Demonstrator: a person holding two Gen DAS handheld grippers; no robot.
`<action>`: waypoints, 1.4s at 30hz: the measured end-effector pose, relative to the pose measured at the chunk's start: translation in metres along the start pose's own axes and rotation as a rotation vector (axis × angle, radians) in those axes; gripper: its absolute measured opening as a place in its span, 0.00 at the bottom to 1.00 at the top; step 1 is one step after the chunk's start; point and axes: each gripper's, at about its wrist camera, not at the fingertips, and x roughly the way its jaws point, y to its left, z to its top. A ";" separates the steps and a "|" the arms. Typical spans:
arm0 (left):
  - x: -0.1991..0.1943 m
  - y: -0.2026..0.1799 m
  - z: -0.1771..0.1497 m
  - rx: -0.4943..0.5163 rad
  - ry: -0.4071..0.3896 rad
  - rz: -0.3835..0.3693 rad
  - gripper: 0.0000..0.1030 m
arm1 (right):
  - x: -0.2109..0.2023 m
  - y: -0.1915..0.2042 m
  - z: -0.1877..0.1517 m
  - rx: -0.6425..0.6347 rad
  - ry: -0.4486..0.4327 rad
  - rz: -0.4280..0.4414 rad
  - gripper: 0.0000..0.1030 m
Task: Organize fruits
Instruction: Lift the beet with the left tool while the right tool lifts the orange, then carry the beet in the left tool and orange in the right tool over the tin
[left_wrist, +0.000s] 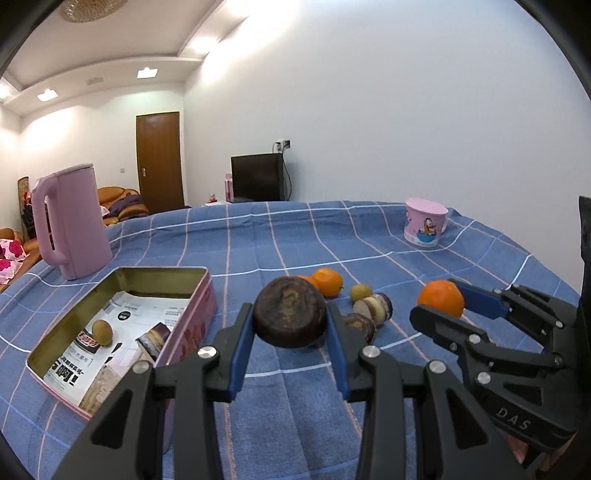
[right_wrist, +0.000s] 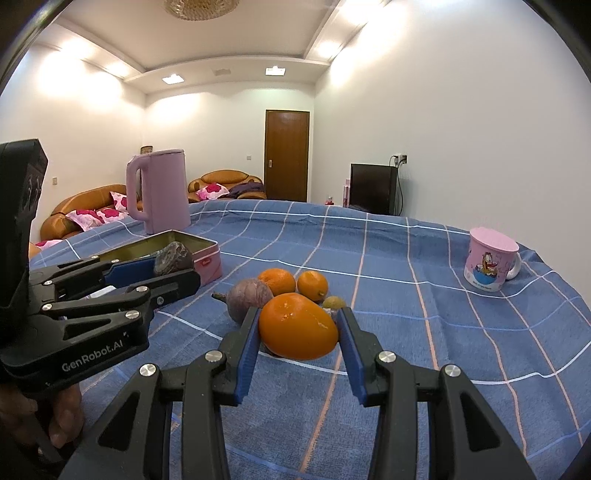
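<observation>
My left gripper (left_wrist: 290, 325) is shut on a dark brown wrinkled passion fruit (left_wrist: 290, 312), held above the cloth just right of the pink tin box (left_wrist: 201, 306). In the right wrist view the same fruit (right_wrist: 173, 257) sits in the left gripper (right_wrist: 173, 264) by the tin (right_wrist: 208, 264). My right gripper (right_wrist: 298, 326) is shut on an orange (right_wrist: 297, 326); the left wrist view shows that orange (left_wrist: 441, 297) at the right. On the cloth lie two oranges (right_wrist: 277, 280), a purple passion fruit (right_wrist: 247, 299), a small green fruit (left_wrist: 361, 291) and more brown fruits (left_wrist: 373, 310).
The tin holds a small green fruit (left_wrist: 101, 332), a brown fruit (left_wrist: 153, 341) and printed paper. A pink kettle (left_wrist: 70, 225) stands behind the tin. A pink cartoon mug (right_wrist: 489, 260) is at the far right on the blue checked tablecloth (right_wrist: 406, 332).
</observation>
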 end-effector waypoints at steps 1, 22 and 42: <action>-0.001 0.000 0.000 0.000 -0.003 0.002 0.38 | 0.000 0.000 0.000 -0.001 -0.003 0.001 0.42; -0.010 0.001 0.001 0.004 -0.063 0.036 0.38 | -0.011 0.006 0.000 -0.034 -0.056 0.024 0.42; -0.022 0.094 0.025 -0.071 -0.026 0.253 0.38 | 0.025 0.043 0.052 -0.045 0.003 0.180 0.42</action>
